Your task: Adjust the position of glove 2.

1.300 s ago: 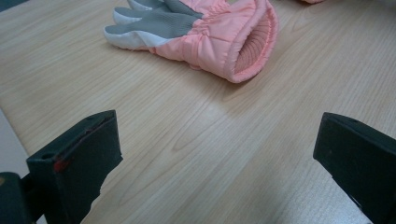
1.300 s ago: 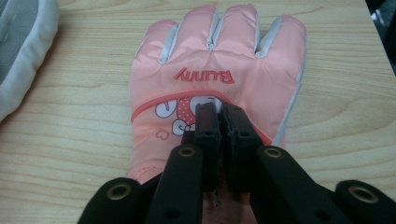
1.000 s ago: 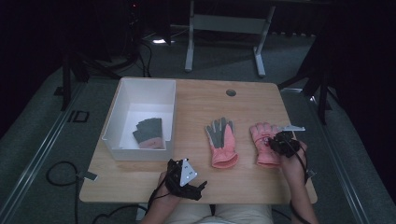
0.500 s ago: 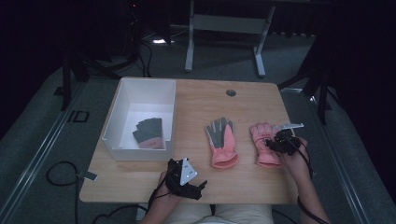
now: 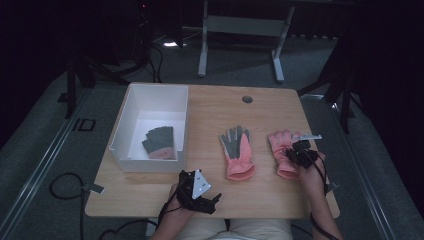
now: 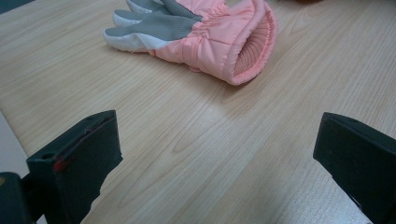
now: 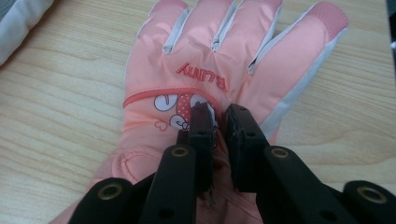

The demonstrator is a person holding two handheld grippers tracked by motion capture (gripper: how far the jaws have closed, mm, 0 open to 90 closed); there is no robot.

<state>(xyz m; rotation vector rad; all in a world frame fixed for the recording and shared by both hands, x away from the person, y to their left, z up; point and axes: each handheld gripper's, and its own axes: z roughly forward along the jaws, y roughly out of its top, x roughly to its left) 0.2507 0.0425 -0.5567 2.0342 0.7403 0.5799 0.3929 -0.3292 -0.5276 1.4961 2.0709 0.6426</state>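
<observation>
A pink glove (image 5: pixel 281 145) lies back-up at the right of the wooden table (image 5: pixel 260 200), its printed back (image 7: pixel 205 56) facing me. My right gripper (image 5: pixel 295 155) sits over its wrist end. Its jaws have just been closing, and they now pinch a fold of the glove's fabric in the right gripper view (image 7: pixel 217 116). A second pink glove (image 5: pixel 237 152) lies palm-up at the table's middle, grey palm showing and cuff toward me (image 6: pixel 210 32). My left gripper (image 5: pixel 202 192) rests near the front edge, open (image 6: pixel 217 154), with bare wood between its jaws.
A white box (image 5: pixel 131 125) stands at the left of the table with a pair of grey and pink gloves (image 5: pixel 160 142) in it. A round hole (image 5: pixel 247 99) is at the table's far edge. Dark floor, cables and stands surround the table.
The right gripper has edged slightly left over the right-hand glove. The left hand and both gloves on the table have kept their places.
</observation>
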